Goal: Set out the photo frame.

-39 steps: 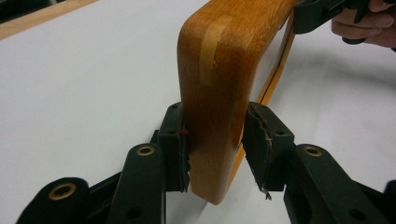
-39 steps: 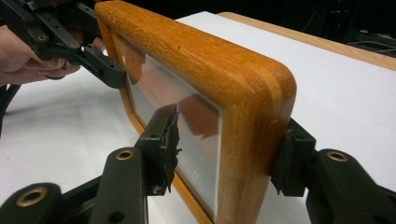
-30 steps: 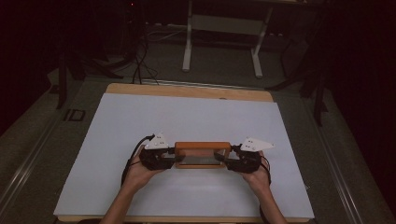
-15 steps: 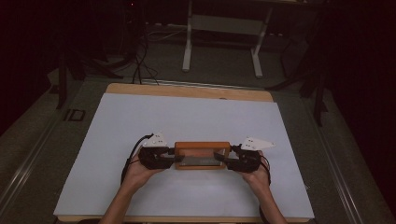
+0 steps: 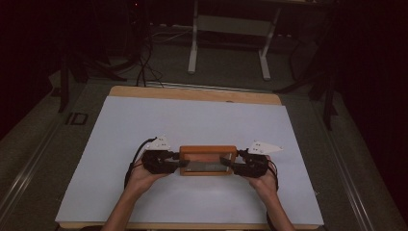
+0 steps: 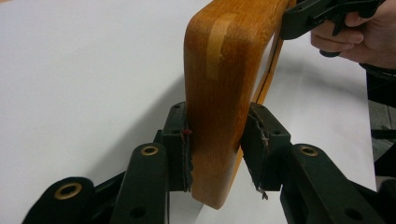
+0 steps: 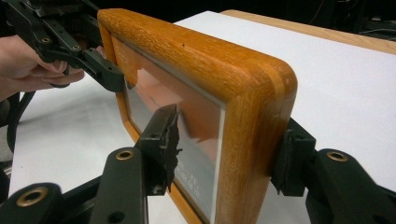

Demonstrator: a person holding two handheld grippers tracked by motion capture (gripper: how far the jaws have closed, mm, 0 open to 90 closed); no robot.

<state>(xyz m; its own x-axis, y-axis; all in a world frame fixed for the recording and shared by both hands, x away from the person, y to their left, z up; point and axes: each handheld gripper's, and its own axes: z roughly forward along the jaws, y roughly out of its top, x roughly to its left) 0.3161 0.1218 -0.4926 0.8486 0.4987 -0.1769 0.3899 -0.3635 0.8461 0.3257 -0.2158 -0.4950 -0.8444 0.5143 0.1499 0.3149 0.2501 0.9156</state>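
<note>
A wooden picture frame [image 5: 208, 150] with a glass front stands on its long edge near the front middle of the white table top. My left gripper [image 5: 182, 163] is shut on its left end, and my right gripper [image 5: 231, 165] is shut on its right end. In the left gripper view the two pads of the left gripper [image 6: 217, 144] press both faces of the rounded wooden end [image 6: 219, 70]. In the right gripper view the right gripper [image 7: 226, 149] has one pad on the glass and the other behind the frame [image 7: 196, 51].
A white sheet [image 5: 192, 120] covers the wooden table [image 5: 192, 94], with free room all around the frame. Beyond the far edge are a metal stand [image 5: 228, 43] and cables [image 5: 144, 62] on the dark floor.
</note>
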